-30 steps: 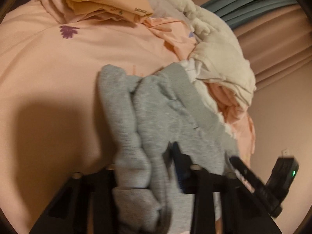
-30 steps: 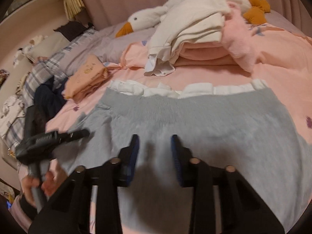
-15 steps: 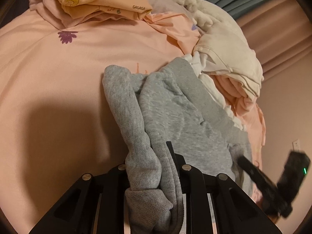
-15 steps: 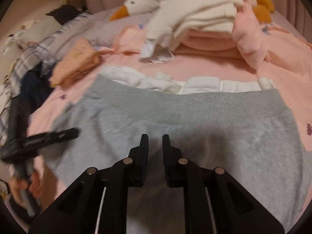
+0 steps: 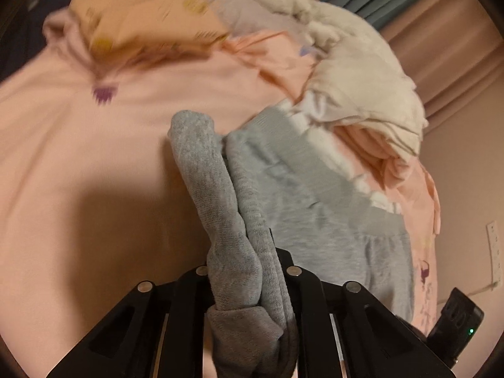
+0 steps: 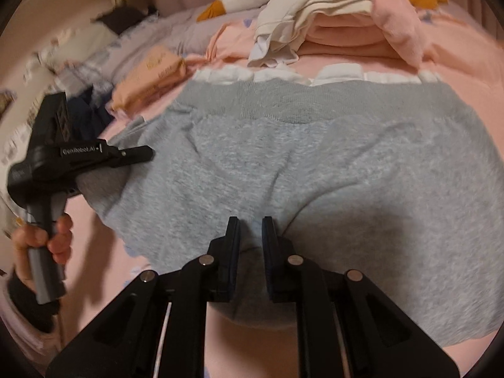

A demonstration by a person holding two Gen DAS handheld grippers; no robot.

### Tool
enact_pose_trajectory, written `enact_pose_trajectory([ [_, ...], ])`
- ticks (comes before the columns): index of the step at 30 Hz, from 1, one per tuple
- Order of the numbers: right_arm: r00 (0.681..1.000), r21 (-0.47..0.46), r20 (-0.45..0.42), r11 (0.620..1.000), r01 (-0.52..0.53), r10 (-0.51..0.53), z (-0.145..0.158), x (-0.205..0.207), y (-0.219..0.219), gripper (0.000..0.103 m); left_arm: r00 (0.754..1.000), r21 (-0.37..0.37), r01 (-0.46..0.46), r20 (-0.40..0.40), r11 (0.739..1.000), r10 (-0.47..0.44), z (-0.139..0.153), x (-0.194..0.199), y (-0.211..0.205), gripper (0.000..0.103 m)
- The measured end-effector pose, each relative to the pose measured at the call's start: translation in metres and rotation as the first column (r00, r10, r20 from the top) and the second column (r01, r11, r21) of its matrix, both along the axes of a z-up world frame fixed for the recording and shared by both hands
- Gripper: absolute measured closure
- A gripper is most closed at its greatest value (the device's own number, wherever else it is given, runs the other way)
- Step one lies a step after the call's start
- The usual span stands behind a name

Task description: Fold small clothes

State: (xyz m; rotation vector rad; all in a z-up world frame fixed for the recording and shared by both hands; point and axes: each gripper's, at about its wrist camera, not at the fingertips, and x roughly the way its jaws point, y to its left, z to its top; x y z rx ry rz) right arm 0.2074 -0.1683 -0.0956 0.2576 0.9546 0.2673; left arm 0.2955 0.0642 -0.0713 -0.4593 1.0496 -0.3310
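Between the left gripper's point(image 5: 249, 271) jaws bunches the grey garment point(image 5: 315, 195).

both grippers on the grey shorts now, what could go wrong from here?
1. The left gripper clamps a thick bunched wad of the grey shorts, not one clean edge; a fold from that grip may come out lumpy.
2. The right gripper pinches only a small tuck of fabric, with a narrow gap between its fingers; it could slip on a pull.
3. The waistband lies against the folded stack and white garment; dragging could disturb them.
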Motion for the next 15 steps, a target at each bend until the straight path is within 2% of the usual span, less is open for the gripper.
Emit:
enact_pose_trajectory([
  [5,0.996,0.144,0.054,0.987,0.069,-0.077,0.006,-0.019,-0.034,0.086,0.997,0.024,0.02,0.072,1.0,-0.021,0.033,-0.008,-0.019,0.094],
  [10,0.986,0.312,0.091,0.944,0.107,-0.142,0.006,-0.028,-0.071,0.082,0.986,0.063,0.082,0.14,0.995,-0.09,0.061,-0.018,-0.059,0.095],
  [15,0.976,0.368,0.084,0.916,0.158,-0.202,0.009,-0.034,-0.096,0.073,0.964,0.121,0.162,0.193,0.979,-0.183,0.082,-0.03,-0.111,0.095],
])
